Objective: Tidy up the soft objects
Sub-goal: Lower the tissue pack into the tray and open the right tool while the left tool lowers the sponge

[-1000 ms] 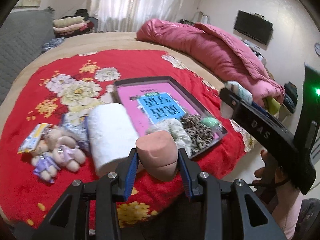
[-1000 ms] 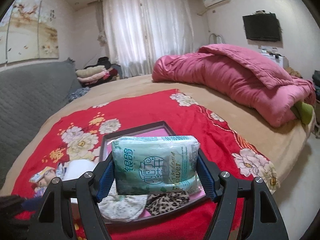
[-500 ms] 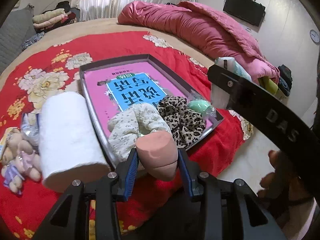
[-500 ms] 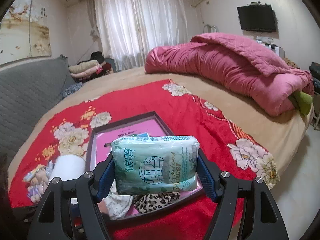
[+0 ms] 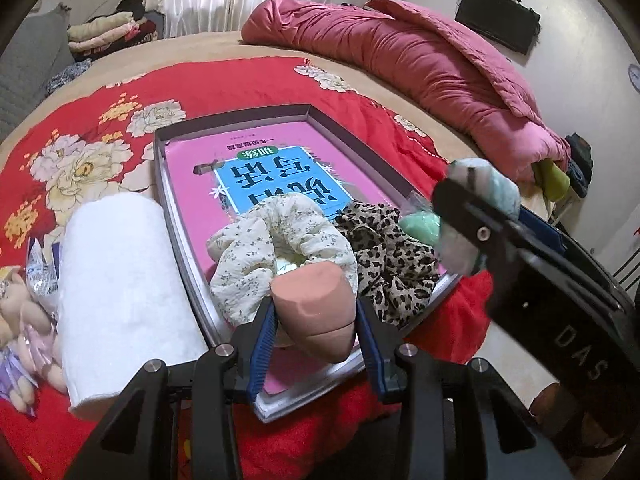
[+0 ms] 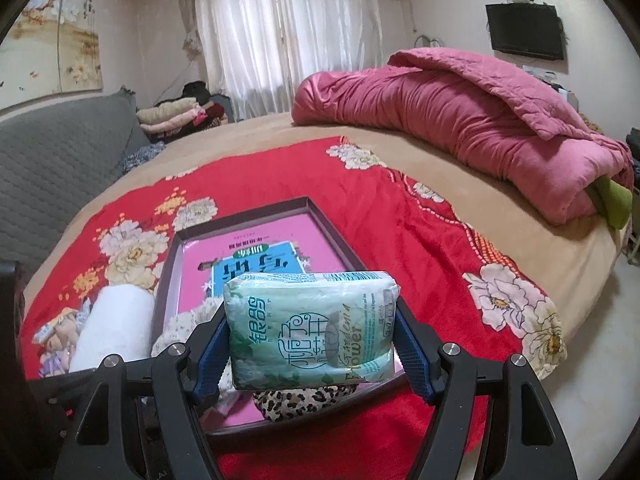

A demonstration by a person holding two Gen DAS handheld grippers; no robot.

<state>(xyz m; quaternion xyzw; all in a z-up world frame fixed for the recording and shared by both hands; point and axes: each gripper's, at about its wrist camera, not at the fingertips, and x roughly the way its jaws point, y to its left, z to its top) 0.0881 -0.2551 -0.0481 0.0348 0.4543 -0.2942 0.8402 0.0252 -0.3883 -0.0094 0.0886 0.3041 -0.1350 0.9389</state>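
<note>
Both grippers are brought lower and nearer the tray (image 5: 188,240) than a second ago, so that its near corner is now reached by the left gripper (image 5: 314,320). A peach makeup sponge (image 5: 314,312) is clamped between its blue pads, above that near corner. By the sponge, part of the floral scrunchie (image 5: 280,240) is hidden; beside it a leopard scrunchie (image 5: 384,248) is seen, making two, and one small mint object (image 5: 418,228), too covered to be identified. The right gripper (image 6: 312,344) is pressed closed on one tissue pack (image 6: 308,328), held over the tray's near right side; from the left wrist view only the pack's end is seen. One white towel roll (image 5: 116,296) lies just left of the tray, and plush dolls (image 5: 24,328) beyond it are cut off, so they cannot be counted. One pink quilt (image 6: 460,120) is heaped far back.
</note>
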